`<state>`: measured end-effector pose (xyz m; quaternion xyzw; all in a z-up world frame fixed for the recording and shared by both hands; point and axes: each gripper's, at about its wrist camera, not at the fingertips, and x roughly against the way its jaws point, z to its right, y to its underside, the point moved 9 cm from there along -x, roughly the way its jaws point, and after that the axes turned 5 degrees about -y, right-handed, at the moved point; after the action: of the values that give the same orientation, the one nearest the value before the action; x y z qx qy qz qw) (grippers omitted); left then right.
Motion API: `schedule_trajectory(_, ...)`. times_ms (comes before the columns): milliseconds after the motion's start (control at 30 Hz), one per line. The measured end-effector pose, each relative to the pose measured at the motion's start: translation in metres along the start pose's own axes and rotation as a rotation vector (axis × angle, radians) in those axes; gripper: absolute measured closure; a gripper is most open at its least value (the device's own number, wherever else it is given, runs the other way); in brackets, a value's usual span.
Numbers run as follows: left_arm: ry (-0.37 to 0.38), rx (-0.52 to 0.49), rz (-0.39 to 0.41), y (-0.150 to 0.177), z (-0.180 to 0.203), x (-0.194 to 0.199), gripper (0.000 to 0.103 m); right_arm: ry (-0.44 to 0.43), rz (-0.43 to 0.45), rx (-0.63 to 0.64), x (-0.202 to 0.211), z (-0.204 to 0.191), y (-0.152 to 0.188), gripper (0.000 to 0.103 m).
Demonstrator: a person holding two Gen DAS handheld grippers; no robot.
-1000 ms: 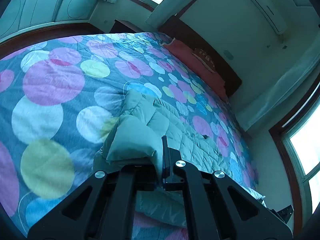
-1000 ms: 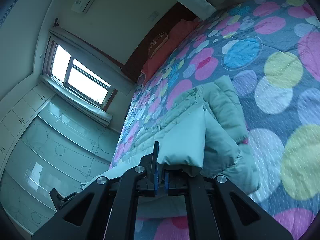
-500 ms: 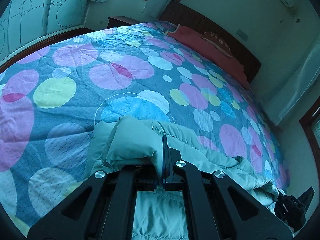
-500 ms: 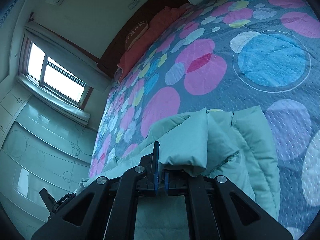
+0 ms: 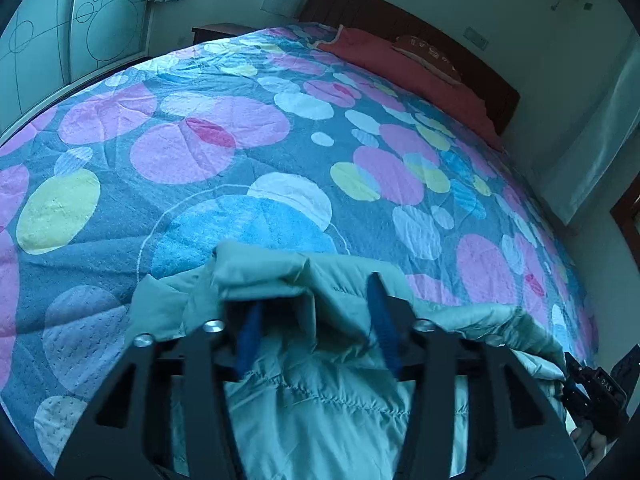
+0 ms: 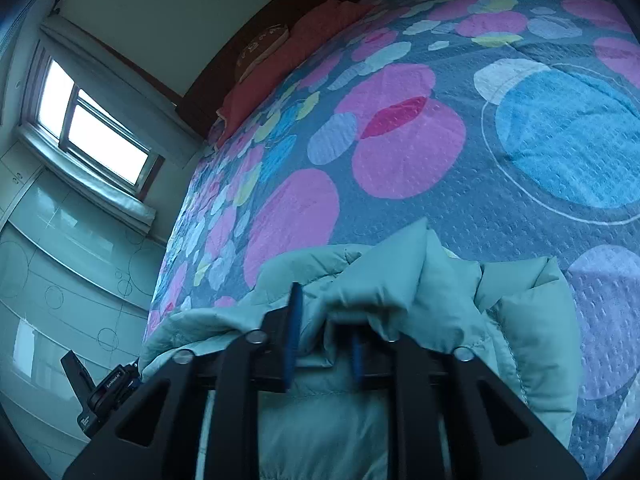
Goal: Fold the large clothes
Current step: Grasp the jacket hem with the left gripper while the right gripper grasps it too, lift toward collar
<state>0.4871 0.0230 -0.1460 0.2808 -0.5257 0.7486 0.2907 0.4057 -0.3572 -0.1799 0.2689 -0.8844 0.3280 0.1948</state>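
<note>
Left wrist view: the left tool (image 5: 316,320) has its blue-padded fingers (image 5: 382,320) spread wide apart. A folded edge of the pale green jacket (image 5: 320,408) bunches between them and drapes over them; whether the pads still press any cloth cannot be told. The jacket lies on the bed (image 5: 200,148), on the spotted cover, its bulk under and behind the tool and its folded edge just short of a big blue circle (image 5: 248,232) in the print. Past that circle, at the far end of the bed, sit a red pillow (image 5: 404,64) and the dark headboard (image 5: 400,16). At the jacket's right end the right tool (image 5: 596,392) shows, dark, against the cloth.

Right wrist view: the right tool (image 6: 326,340) is also parted, its fingers (image 6: 294,328) less widely spread, with a puffy fold of the jacket (image 6: 400,288) standing up between and over them; grip cannot be told. The jacket (image 6: 532,320) rests on the bed (image 6: 400,152) near the blue circle (image 6: 568,140). The left tool (image 6: 104,392) shows at the jacket's left end. A window (image 6: 88,120) is lit on the wall beyond the bed.
</note>
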Motion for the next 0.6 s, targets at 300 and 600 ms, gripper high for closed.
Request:
schedule_trajectory(300, 0.0, -0.07, 0.03, 0.007, 0.006, 0.03, 0.044, 0.064, -0.009, 0.192, 0.007, -0.036, 0.014, 0.048)
schedule_trajectory(600, -0.064, -0.191, -0.023, 0.022, 0.03, -0.015, 0.046, 0.164, -0.126, 0.472, -0.062, -0.08, 0.035, 0.048)
